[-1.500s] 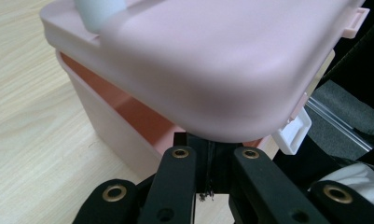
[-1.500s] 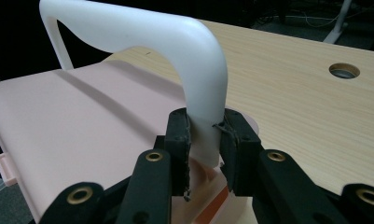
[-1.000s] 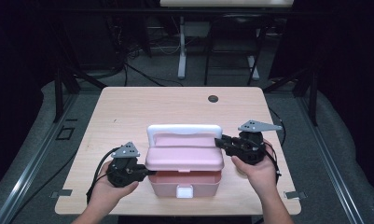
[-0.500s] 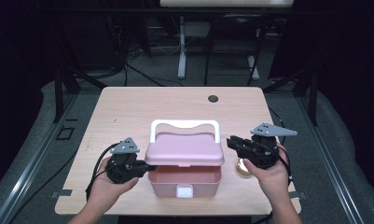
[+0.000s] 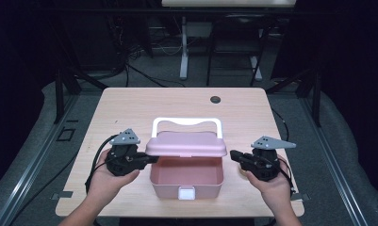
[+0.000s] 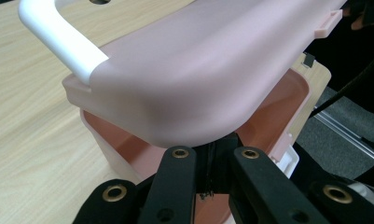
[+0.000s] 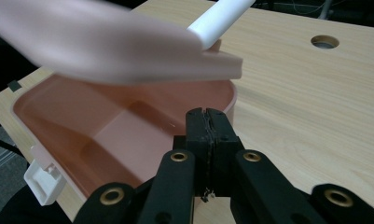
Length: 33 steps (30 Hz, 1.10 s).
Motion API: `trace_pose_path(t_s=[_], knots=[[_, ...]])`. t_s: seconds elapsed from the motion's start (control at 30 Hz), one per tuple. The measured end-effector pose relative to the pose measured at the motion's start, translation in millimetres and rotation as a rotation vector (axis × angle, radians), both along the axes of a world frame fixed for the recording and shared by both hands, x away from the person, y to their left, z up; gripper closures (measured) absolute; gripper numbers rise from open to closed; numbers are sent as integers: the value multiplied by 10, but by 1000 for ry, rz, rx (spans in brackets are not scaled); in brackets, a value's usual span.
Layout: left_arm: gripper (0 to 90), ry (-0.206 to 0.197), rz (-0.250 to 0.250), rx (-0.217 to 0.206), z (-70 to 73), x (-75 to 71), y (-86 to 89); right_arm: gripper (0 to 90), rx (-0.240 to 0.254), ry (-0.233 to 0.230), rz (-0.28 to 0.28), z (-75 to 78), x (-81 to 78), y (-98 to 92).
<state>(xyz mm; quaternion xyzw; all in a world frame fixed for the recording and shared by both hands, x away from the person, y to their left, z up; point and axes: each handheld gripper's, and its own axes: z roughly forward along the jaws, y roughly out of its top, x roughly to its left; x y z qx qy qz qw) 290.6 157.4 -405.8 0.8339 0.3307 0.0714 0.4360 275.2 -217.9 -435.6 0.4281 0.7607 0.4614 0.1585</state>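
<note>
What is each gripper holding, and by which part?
Left gripper pinches the pink lid at its left edge; right gripper holds nothing.

Pink box with its lid lifting off

The pink lid (image 5: 186, 144), with a white handle (image 5: 186, 122) at its 12 o'clock edge, is hovering tilted above the open box (image 5: 186, 181), which is sitting at the table's 6 o'clock edge.

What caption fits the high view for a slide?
Left claw lifts the pink lid off the open pink box; shut right claw waits beside it.
</note>
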Motion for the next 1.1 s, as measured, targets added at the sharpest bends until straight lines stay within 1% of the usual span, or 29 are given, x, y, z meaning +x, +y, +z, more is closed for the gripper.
trace_pose_path(t_s=[0.17,0.37,0.47,0.53,0.57,0.77,0.93,0.97,1.03,1.1], knots=[[899,-7,4,-4,61,45,1,894,-3,13,24,-57,-23,79],[899,-12,10,-11,111,96,1,894,-24,23,57,-144,-39,177],[899,-14,18,-21,128,118,1,894,-26,30,78,-186,-39,208],[898,-10,17,-21,137,132,4,894,-27,37,88,-219,-45,238],[898,-10,21,-29,139,140,2,894,-29,42,93,-229,-47,249],[899,-12,25,-20,175,173,1,896,-44,62,126,-315,-63,348],[898,-14,26,-22,198,205,4,896,-52,79,142,-373,-62,398],[898,-12,33,-31,199,208,-5,896,-54,81,143,-379,-64,406],[898,-14,30,-26,210,220,-2,897,-63,87,150,-396,-67,426],[899,-12,36,-31,219,232,-5,897,-63,91,151,-407,-72,440]])
